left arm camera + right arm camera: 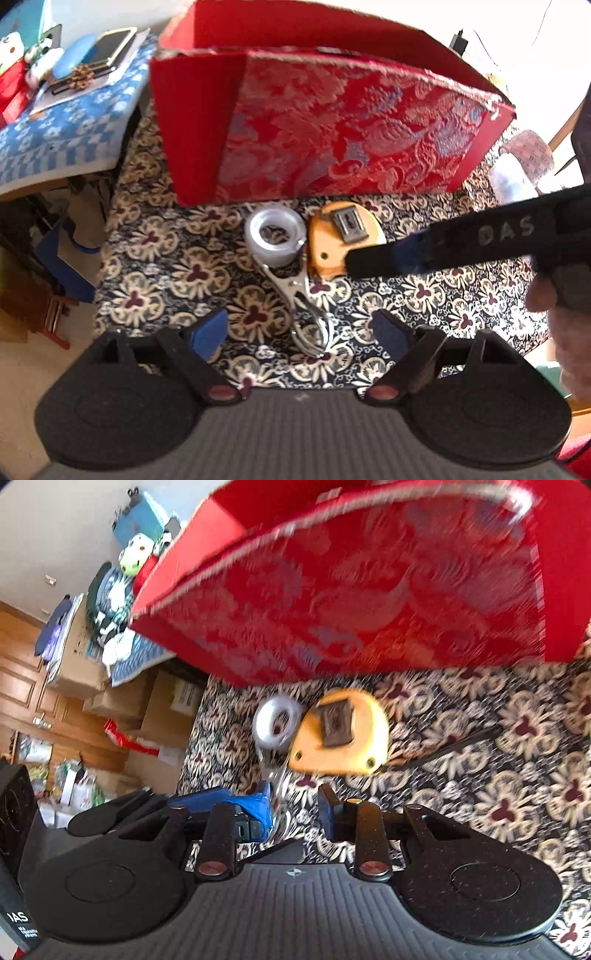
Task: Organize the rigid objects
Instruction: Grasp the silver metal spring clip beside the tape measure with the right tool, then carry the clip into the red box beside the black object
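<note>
A red brocade box [332, 129] [369, 590] stands open-topped at the back of the flowered tablecloth [166, 258]. In front of it lie a clear tape roll [275, 236] [275, 720], a yellow tape measure [332, 236] [340, 731] and a silver metal clip [299, 291] [277, 779], all close together. My left gripper [299, 330] hangs open and wide above the clip's near end, holding nothing. My right gripper [295, 806] [354, 262] reaches in from the right over the tape measure's near corner. Its pads stand a narrow gap apart with nothing gripped.
A side table with a blue checked cloth [55, 140], a phone and toys stands to the left. Cardboard boxes [166, 709] are stacked on the floor beyond the table's left edge. A thin dark line [450, 746] crosses the cloth right of the tape measure. A hand [569, 332] holds the right gripper.
</note>
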A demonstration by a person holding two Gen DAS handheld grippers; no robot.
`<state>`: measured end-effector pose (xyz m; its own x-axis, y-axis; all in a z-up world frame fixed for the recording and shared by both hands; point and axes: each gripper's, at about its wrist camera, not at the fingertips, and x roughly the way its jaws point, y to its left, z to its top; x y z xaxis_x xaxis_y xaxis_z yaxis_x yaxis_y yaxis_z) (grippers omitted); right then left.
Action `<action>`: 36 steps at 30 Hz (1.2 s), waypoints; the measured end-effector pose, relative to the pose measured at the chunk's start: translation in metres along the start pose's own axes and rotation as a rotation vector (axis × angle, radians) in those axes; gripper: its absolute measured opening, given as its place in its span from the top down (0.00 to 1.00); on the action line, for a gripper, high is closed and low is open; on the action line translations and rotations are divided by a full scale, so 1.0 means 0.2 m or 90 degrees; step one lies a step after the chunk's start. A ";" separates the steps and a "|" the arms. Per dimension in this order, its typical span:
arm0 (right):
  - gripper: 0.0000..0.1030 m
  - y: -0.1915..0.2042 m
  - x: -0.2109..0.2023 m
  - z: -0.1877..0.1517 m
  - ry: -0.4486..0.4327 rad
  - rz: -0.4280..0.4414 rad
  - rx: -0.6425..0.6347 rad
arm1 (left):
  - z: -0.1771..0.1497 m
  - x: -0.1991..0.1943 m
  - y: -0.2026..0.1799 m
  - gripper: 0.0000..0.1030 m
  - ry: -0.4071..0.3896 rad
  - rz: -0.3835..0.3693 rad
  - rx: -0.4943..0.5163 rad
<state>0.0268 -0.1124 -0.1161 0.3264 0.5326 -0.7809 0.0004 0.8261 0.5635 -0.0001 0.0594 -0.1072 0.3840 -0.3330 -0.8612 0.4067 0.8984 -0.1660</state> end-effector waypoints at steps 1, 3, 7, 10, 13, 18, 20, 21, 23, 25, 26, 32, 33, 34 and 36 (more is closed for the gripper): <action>0.89 0.01 0.01 0.00 0.006 0.003 -0.002 | 0.00 0.01 -0.01 0.20 0.004 -0.003 0.000; 0.89 0.02 0.03 -0.01 0.017 0.008 -0.004 | 0.00 0.03 -0.03 0.27 0.005 -0.006 0.001; 0.88 0.03 0.04 -0.01 0.021 0.013 -0.008 | -0.01 0.08 -0.03 0.46 0.020 -0.005 -0.005; 0.88 0.02 0.06 0.00 0.024 0.014 -0.002 | -0.01 0.08 -0.02 0.52 0.013 -0.002 -0.004; 0.88 0.02 0.08 0.00 0.026 0.022 0.010 | 0.00 0.08 -0.01 0.63 0.008 -0.002 -0.005; 0.88 0.02 0.11 0.01 0.031 0.029 0.023 | 0.00 0.08 -0.01 0.81 0.007 0.005 0.007; 0.88 0.02 0.11 0.02 0.030 0.036 0.030 | 0.01 0.08 0.00 0.81 0.007 0.004 0.010; 0.88 0.01 0.11 0.02 0.032 0.042 0.036 | 0.00 0.08 0.00 0.81 0.005 0.001 0.008; 0.88 0.00 0.12 0.03 0.034 0.054 0.058 | 0.00 0.07 0.02 0.81 0.003 -0.003 0.000; 0.87 -0.02 0.13 0.03 0.038 0.066 0.078 | 0.00 0.06 0.05 0.82 0.001 -0.014 -0.016; 0.87 -0.02 0.12 0.03 0.042 0.073 0.085 | 0.00 0.06 0.06 0.82 0.000 -0.021 -0.023; 0.92 -0.03 0.08 0.03 0.059 0.107 0.095 | -0.01 0.01 0.08 0.82 -0.003 -0.033 -0.025; 0.93 -0.03 0.07 0.03 0.058 0.112 0.091 | -0.01 0.00 0.08 0.82 -0.004 -0.035 -0.021; 0.93 -0.02 0.05 0.02 0.055 0.115 0.088 | -0.02 -0.02 0.07 0.82 -0.005 -0.035 -0.015; 0.93 0.00 0.01 0.01 0.045 0.120 0.080 | -0.03 -0.05 0.07 0.82 -0.009 -0.038 -0.001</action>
<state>0.0297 -0.1123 -0.1176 0.2641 0.6909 -0.6730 0.0646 0.6835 0.7271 -0.0029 0.0767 -0.1027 0.3706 -0.3899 -0.8430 0.4279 0.8772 -0.2176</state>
